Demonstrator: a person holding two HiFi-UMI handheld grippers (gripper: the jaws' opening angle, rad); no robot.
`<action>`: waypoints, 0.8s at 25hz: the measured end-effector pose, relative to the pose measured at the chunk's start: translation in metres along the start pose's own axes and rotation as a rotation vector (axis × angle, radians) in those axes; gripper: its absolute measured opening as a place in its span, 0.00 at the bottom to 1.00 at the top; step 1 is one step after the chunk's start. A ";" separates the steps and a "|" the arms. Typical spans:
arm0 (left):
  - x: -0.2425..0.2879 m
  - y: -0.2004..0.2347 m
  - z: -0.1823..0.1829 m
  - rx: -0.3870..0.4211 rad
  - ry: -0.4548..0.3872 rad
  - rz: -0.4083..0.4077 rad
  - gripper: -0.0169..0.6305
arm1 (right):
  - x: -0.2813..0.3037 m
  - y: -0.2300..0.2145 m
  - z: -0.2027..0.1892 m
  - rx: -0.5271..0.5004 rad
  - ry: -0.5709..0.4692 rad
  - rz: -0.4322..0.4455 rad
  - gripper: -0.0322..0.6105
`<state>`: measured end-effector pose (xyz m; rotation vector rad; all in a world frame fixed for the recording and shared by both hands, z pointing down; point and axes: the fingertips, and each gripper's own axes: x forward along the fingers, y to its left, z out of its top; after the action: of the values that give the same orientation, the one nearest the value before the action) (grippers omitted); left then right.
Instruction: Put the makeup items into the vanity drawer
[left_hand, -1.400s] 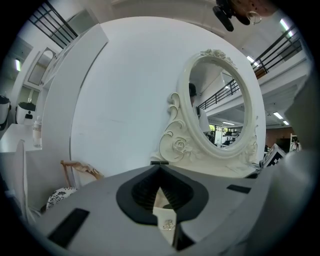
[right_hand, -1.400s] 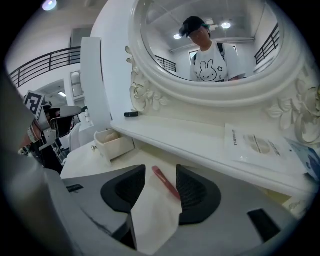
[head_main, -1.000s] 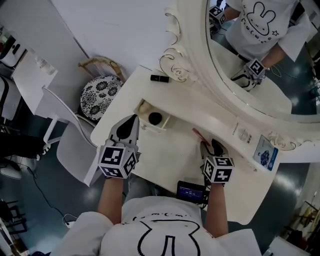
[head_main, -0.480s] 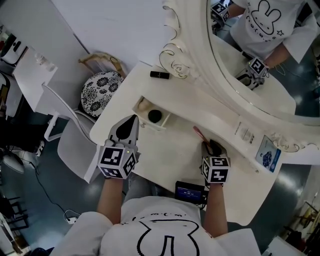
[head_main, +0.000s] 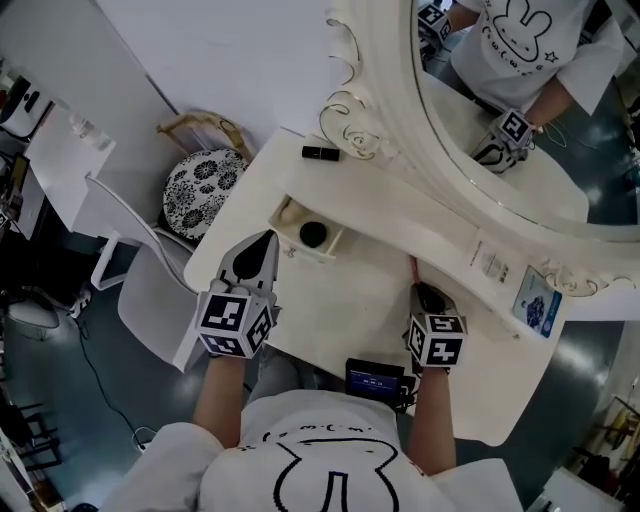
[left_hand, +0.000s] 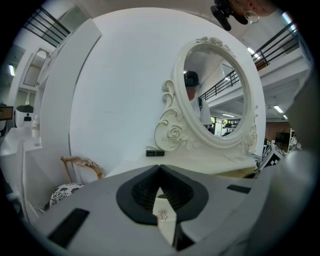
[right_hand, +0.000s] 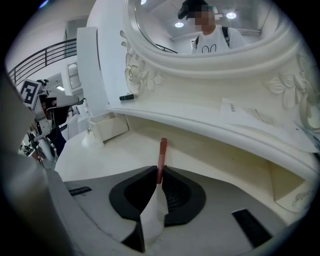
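Head view: the left gripper (head_main: 267, 238) points at the open drawer (head_main: 288, 214), just ahead of its fingertips. The right gripper (head_main: 420, 287) has a red pencil (head_main: 412, 267) sticking out ahead.

Left gripper view: the jaws are together and empty. A lipstick (left_hand: 155, 153) lies far beyond them.

Right gripper view: the jaws are closing, pinching the pencil's (right_hand: 161, 152) near end. The drawer (right_hand: 107, 126) sits ahead to their left.

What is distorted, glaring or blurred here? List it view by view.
Head view: evenly lit, sharp, the mirror reflecting the person. Left gripper view: strong fisheye bending, black corners. Right gripper view: same fisheye curve, ceiling lights glinting in the mirror, a mosaic patch over the reflected face.
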<state>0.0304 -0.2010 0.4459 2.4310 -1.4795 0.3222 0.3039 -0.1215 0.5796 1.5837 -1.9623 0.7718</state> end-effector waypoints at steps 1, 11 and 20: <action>-0.001 0.001 0.001 0.001 0.000 -0.003 0.05 | -0.002 0.002 0.003 0.004 -0.009 0.002 0.15; -0.016 0.016 0.018 0.028 -0.026 -0.043 0.05 | -0.016 0.039 0.020 -0.006 -0.040 0.035 0.15; -0.029 0.040 0.026 0.032 -0.048 -0.073 0.05 | -0.021 0.089 0.038 -0.076 -0.060 0.091 0.15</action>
<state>-0.0172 -0.2034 0.4166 2.5277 -1.4112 0.2759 0.2202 -0.1191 0.5274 1.4985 -2.0937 0.6833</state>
